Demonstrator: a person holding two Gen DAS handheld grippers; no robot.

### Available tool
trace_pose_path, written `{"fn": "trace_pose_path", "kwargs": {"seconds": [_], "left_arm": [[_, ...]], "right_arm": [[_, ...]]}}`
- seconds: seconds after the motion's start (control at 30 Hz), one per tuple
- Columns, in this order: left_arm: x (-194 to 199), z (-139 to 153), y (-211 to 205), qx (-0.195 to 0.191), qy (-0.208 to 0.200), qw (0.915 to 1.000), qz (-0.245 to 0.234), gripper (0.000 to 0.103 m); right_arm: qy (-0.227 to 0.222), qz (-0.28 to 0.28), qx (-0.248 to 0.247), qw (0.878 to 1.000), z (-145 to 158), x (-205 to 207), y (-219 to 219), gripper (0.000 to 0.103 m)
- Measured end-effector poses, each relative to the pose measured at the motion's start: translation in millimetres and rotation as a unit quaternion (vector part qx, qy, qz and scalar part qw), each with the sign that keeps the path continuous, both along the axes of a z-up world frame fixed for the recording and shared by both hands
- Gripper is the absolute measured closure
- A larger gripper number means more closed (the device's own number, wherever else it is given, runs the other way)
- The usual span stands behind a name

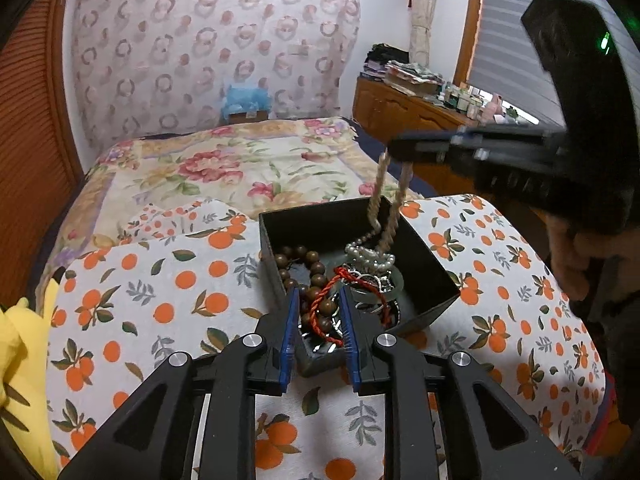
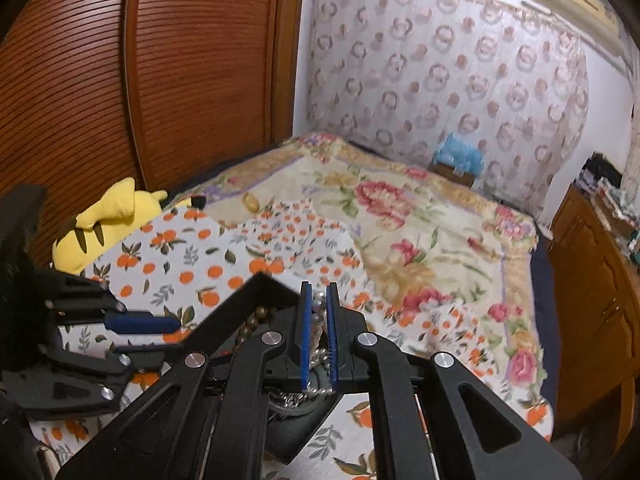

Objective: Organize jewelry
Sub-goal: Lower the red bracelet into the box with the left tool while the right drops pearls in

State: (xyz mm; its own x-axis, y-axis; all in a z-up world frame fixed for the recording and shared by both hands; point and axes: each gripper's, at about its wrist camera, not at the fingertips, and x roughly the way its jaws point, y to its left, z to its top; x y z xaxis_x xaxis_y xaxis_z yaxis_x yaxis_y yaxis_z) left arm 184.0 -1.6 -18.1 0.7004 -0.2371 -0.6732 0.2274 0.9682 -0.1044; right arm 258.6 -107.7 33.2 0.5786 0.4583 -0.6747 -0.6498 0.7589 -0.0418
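A black open box (image 1: 424,256) sits on an orange-print cloth and holds brown wooden beads (image 1: 310,264), a red cord (image 1: 326,294), a green bangle and silver pieces. My left gripper (image 1: 320,300) is open, its blue-padded fingers straddling the box's near corner. My right gripper (image 1: 396,152) hovers above the box, shut on a pearl necklace (image 1: 384,208) that hangs down into the box. In the right wrist view the pearl necklace (image 2: 318,316) sits between the pads of my right gripper (image 2: 319,286), with the box (image 2: 256,292) below and my left gripper (image 2: 160,332) at left.
The orange-print cloth (image 1: 168,300) covers a surface at the foot of a floral-quilted bed (image 1: 240,160). A yellow plush toy (image 2: 112,216) lies at the left. A wooden dresser (image 1: 400,108) with clutter stands at the right. A wooden wardrobe (image 2: 160,80) is at the left.
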Motion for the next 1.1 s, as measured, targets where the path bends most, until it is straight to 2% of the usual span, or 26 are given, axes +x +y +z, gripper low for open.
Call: {"fn": "trace_pose_path", "kwargs": {"seconds": [0.23, 0.4, 0.53, 0.6, 0.8, 0.83, 0.9, 1.1], "left_arm": [[-0.5, -2.2, 2.5, 0.002, 0.001, 1.0, 0.006, 0.084], [-2.9, -5.2, 4.0, 0.005, 0.005, 0.9999, 0.012, 0.083], [-7.7, -4.4, 6.6, 0.004, 0.004, 0.9998, 0.02, 0.081], [-11.0, -3.3, 6.6, 0.005, 0.001, 0.9997, 0.022, 0.069], [-26.0, 1.1, 7.0, 0.01, -0.006, 0.9996, 0.026, 0.061], [-28.0, 1.6, 7.0, 0.01, -0.007, 0.9996, 0.026, 0.061], [-33.5, 1.7, 6.0, 0.011, -0.007, 0.9996, 0.026, 0.061], [-57.6, 2.5, 4.7, 0.016, -0.013, 0.9994, 0.026, 0.06]], "right_arm": [[0.037, 0.017, -0.005, 0.999, -34.3, -3.8, 7.9, 0.095], [0.043, 0.015, -0.003, 0.999, -41.1, -6.3, 6.1, 0.095], [0.042, 0.014, 0.006, 0.999, -37.6, -7.7, 3.9, 0.094], [0.041, 0.012, 0.012, 0.999, -34.6, -10.3, 2.5, 0.094], [0.035, 0.008, 0.021, 0.999, -28.3, -21.9, -2.5, 0.094], [0.032, 0.006, 0.021, 0.999, -27.2, -24.4, -3.3, 0.094], [0.029, 0.003, 0.022, 0.999, -25.4, -27.7, -5.1, 0.083], [0.026, -0.004, 0.043, 0.999, -19.3, -53.7, -18.5, 0.082]]}}
